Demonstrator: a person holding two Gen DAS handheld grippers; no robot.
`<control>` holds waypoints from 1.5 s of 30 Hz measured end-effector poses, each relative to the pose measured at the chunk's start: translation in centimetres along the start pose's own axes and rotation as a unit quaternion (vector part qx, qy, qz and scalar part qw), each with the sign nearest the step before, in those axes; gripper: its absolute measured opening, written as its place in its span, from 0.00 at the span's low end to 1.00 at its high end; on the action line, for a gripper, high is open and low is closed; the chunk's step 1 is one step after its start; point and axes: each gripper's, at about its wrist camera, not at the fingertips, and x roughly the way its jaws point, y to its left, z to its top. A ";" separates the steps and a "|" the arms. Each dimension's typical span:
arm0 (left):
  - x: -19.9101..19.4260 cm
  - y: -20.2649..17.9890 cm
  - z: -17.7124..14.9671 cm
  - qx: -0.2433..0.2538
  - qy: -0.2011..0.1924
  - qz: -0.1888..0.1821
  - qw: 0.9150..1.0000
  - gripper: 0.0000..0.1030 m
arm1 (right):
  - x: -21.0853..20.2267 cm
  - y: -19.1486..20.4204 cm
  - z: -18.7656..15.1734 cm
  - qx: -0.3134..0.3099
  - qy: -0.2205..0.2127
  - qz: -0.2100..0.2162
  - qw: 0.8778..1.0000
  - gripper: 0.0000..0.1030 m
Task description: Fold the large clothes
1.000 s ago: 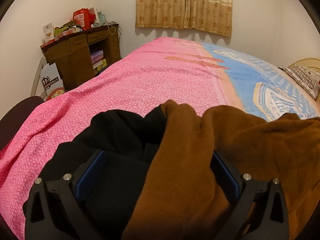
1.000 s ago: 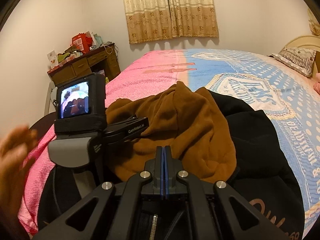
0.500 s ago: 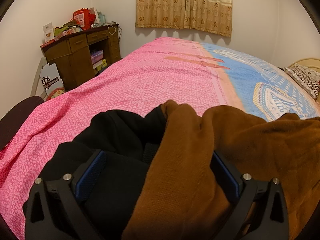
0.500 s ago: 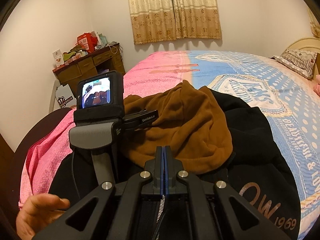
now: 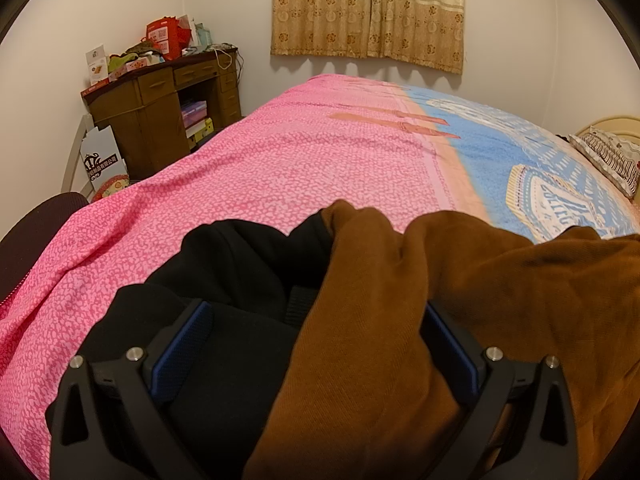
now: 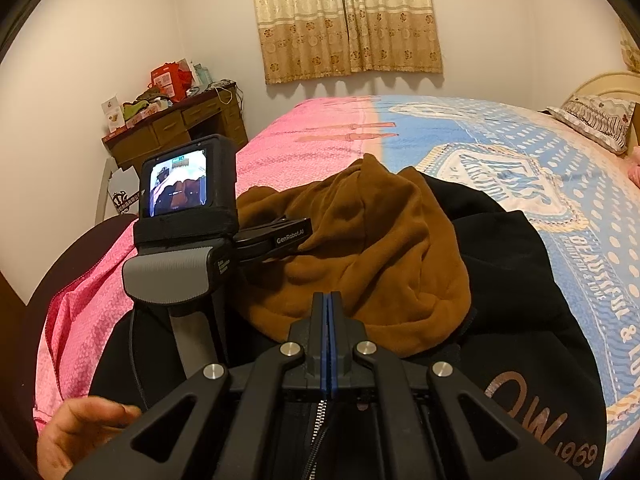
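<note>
A black zip hoodie (image 6: 532,280) with a brown fleece lining (image 6: 372,248) lies bunched on the bed near its front edge. My left gripper (image 5: 316,344) is open, its blue pads (image 5: 180,344) spread either side of the black (image 5: 240,272) and brown (image 5: 400,320) cloth, which lies between them. The left gripper's body (image 6: 188,232) rests on the hoodie in the right wrist view; a bare hand (image 6: 80,432) is below it, not holding it. My right gripper (image 6: 330,320) is shut, just above the hoodie's zipper (image 6: 316,420); nothing shows between its pads.
The bed has a pink (image 5: 280,168) and blue (image 6: 520,152) cover. A cluttered wooden desk (image 5: 160,100) stands at the far left by the wall, a pillow (image 6: 592,120) at the far right, a dark chair (image 5: 36,232) at the left edge. Curtains (image 5: 368,12) hang behind.
The right gripper has drawn back and turned a little, so more of the hoodie's printed front shows. The bare hand dropped from beside the left gripper to low left. The left gripper has not moved.
</note>
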 end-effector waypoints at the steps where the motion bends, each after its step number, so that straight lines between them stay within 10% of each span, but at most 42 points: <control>1: 0.0 0.0 0.0 0.000 0.000 0.000 1.000 1.00 | 0.3 0.0 0.1 -0.004 0.001 -0.002 1.000 0.01; 45: -0.1 -0.2 0.0 0.004 0.000 0.005 1.000 1.00 | 9.9 -2.6 2.0 -0.023 0.000 -0.030 0.999 0.01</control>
